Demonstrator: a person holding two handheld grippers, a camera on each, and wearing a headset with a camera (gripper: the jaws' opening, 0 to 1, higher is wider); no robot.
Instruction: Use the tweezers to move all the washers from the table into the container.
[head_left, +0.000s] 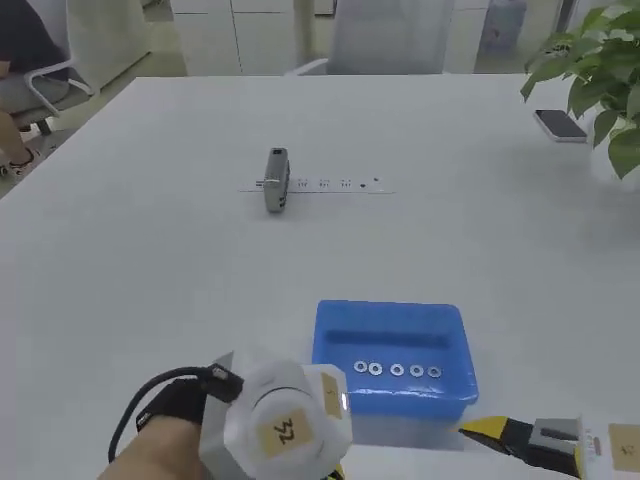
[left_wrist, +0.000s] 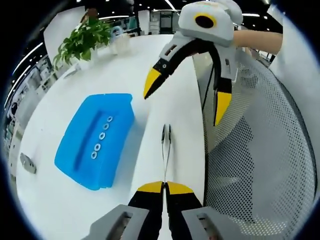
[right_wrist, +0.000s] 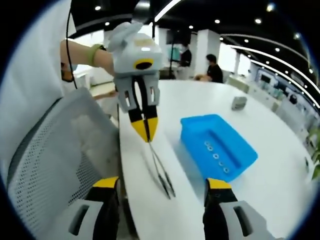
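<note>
Left gripper view shows the left gripper with jaws pinched tight on the butt end of the tweezers, whose tips point out along the near edge of the table; that grip likely makes the tool a fine extension of the jaws. The right gripper faces it with jaws spread wide and empty, perhaps ready to steady the tweezers. Five washers lie in a row inside the container, so the moving looks finished.
</note>
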